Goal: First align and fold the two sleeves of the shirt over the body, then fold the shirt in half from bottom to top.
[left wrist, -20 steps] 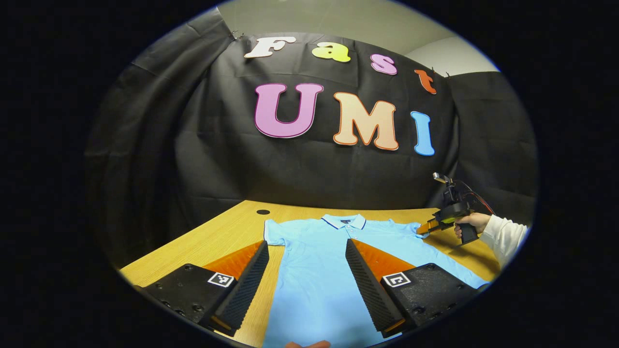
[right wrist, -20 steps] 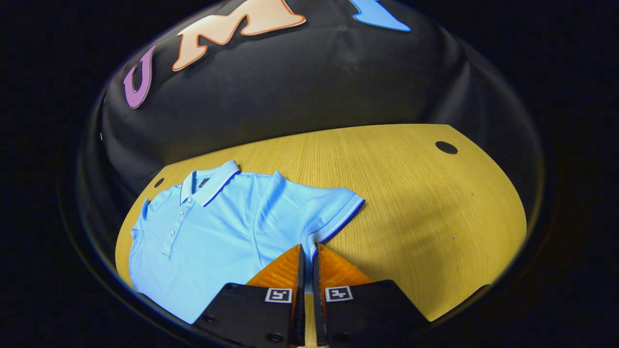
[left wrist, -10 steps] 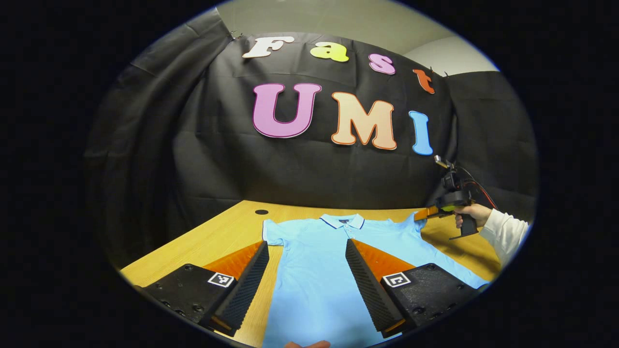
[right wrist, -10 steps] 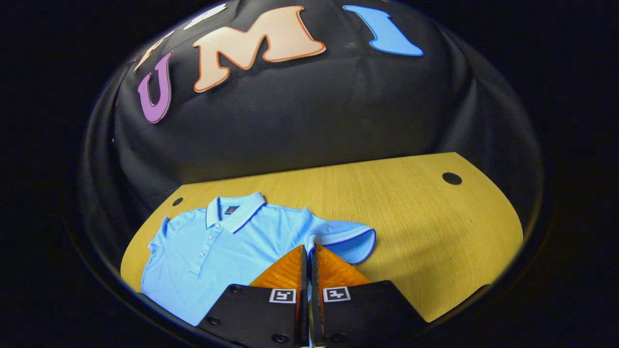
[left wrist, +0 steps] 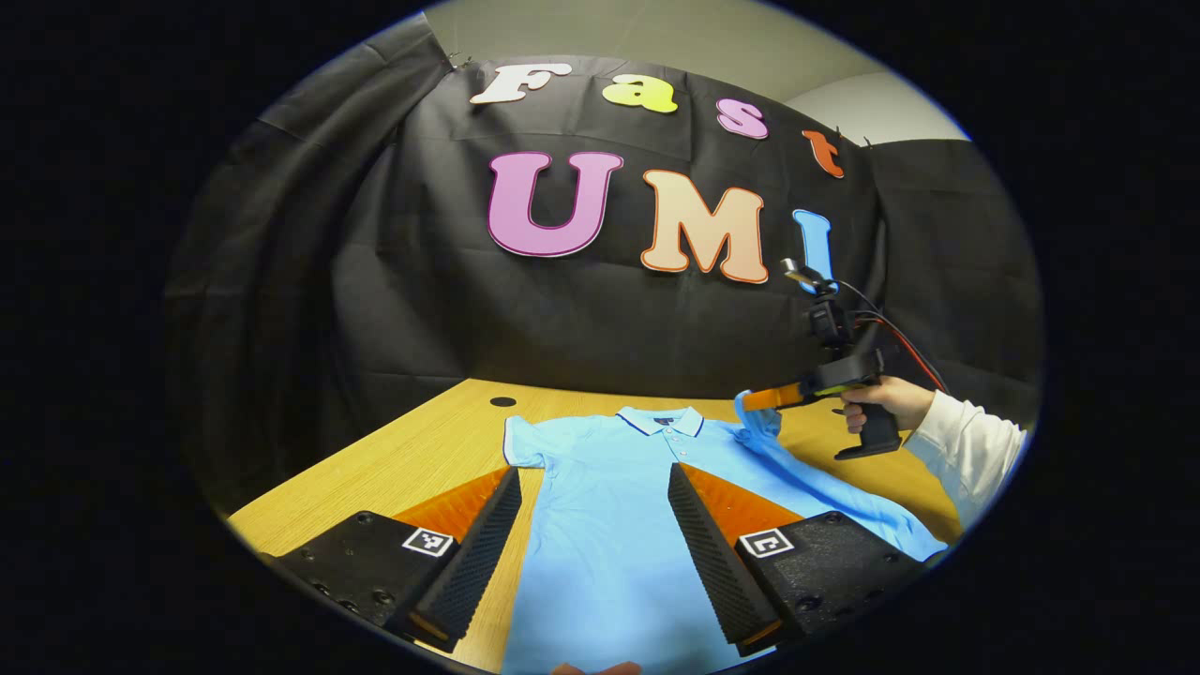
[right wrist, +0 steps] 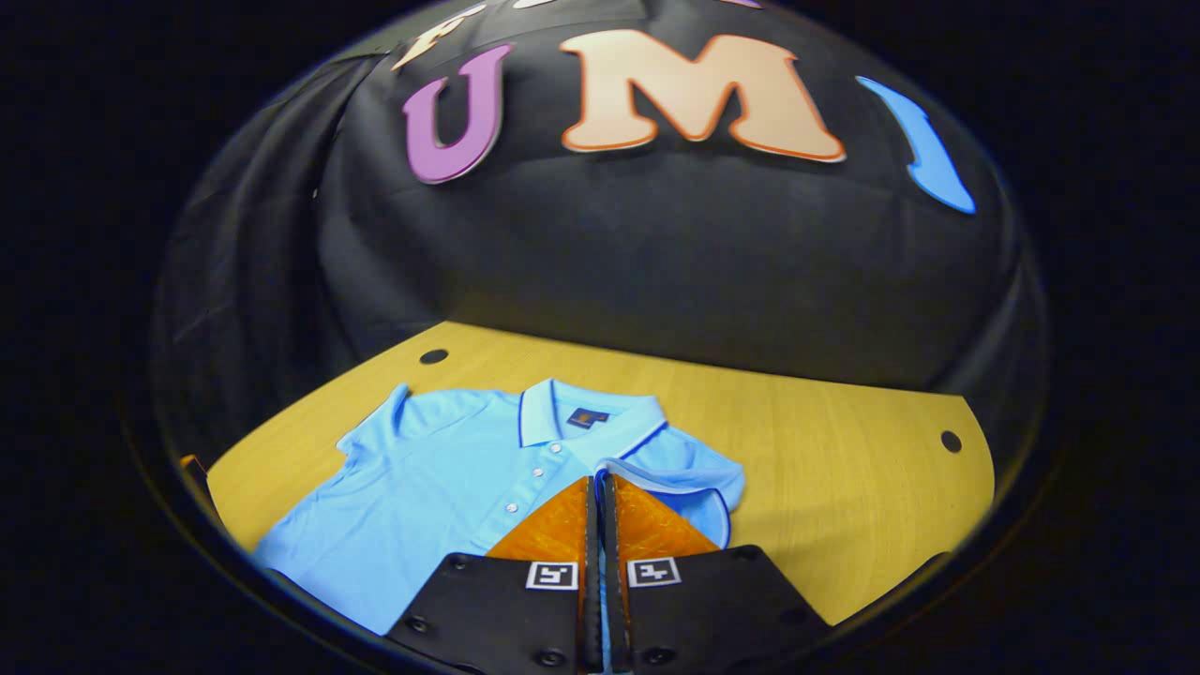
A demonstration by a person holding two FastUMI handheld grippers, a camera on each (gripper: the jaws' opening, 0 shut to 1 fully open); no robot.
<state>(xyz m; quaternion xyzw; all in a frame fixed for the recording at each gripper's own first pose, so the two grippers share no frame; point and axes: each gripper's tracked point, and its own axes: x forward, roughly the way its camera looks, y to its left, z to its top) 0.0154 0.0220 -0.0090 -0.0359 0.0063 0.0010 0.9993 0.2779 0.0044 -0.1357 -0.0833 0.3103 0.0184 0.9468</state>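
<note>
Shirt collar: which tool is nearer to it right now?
Right. The right tool holds the raised sleeve just beside the collar. The left tool hangs open over the shirt's lower body, farther back.

no readable text, small dark collar tag on the shirt (right wrist: pixel 450 487) illegible

In the left gripper view, we lose the shirt's (left wrist: pixel 609 525) hem below the picture's edge, and the left gripper's fingers (left wrist: pixel 487 534) cover part of its body. In the right gripper view, the right gripper's fingers (right wrist: pixel 562 534) hide the pinched sleeve (right wrist: pixel 694 473) edge; the collar tag (right wrist: pixel 588 418) is too small to tell.
</note>
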